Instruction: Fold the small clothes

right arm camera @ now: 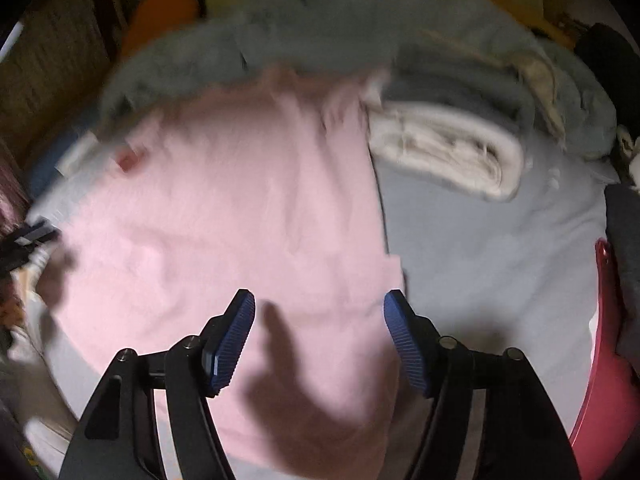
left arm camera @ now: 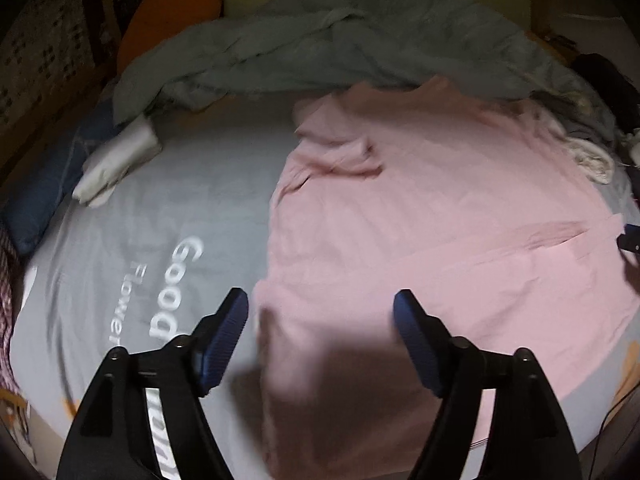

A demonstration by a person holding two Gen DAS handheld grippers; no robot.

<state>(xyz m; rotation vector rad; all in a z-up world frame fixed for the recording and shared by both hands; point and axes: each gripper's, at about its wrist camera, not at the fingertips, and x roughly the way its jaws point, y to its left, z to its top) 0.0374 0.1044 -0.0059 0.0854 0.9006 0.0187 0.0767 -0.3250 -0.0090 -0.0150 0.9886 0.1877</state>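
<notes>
A pink shirt [left arm camera: 440, 216] lies spread flat on the grey bedsheet [left arm camera: 192, 208]. My left gripper [left arm camera: 320, 312] is open and empty, above the shirt's near left edge. The same pink shirt [right arm camera: 240, 208] fills the middle of the right wrist view. My right gripper [right arm camera: 320, 312] is open and empty, above the shirt's near right corner. Both views are motion-blurred. The tip of the right gripper [left arm camera: 630, 236] shows at the right edge of the left wrist view, and the left gripper [right arm camera: 28, 236] shows at the left edge of the right wrist view.
A crumpled grey-green blanket [left arm camera: 320, 40] lies along the far side of the bed. Folded white cloth [left arm camera: 116, 160] sits at the far left. A folded cream garment [right arm camera: 452, 152] lies right of the shirt. A red object [right arm camera: 600, 340] stands at the right edge.
</notes>
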